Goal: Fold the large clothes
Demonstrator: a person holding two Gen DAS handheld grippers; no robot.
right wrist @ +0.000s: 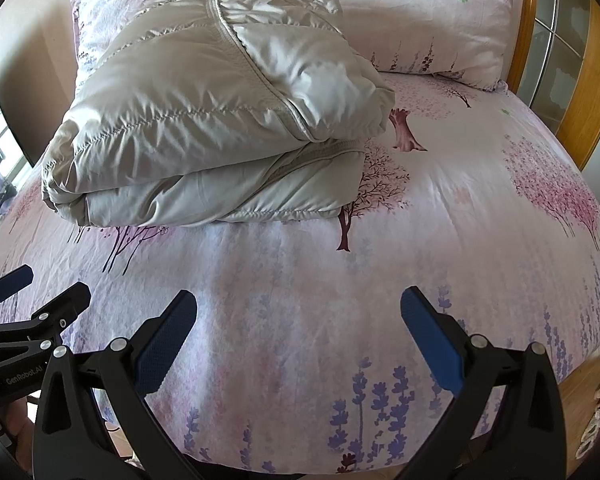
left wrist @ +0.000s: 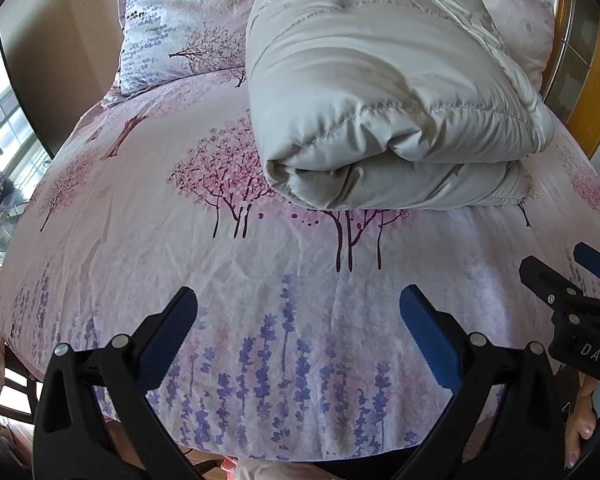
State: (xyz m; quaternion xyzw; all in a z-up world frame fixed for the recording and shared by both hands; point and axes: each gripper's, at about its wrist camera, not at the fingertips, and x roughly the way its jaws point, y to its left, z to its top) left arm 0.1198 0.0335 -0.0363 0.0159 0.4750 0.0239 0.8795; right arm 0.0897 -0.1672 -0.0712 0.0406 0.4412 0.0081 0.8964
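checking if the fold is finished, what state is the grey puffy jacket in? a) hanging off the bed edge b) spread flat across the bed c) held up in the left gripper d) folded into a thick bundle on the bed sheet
d: the grey puffy jacket lies doubled over in stacked layers on the floral bed sheet, with the left gripper and right gripper both open and apart from it.

One folded grey padded coat [left wrist: 384,92] lies on the bed, toward twelve o'clock in both wrist views. One bed [left wrist: 260,272] carries it, under one flower-and-tree printed sheet. Two pillows lean at the head: one [left wrist: 168,28] at eleven o'clock in the left wrist view, one [right wrist: 428,16] at one o'clock in the right wrist view. Two grippers show, the left gripper [left wrist: 298,332] and the right gripper [right wrist: 298,332], each with two blue-padded fingers spread apart.
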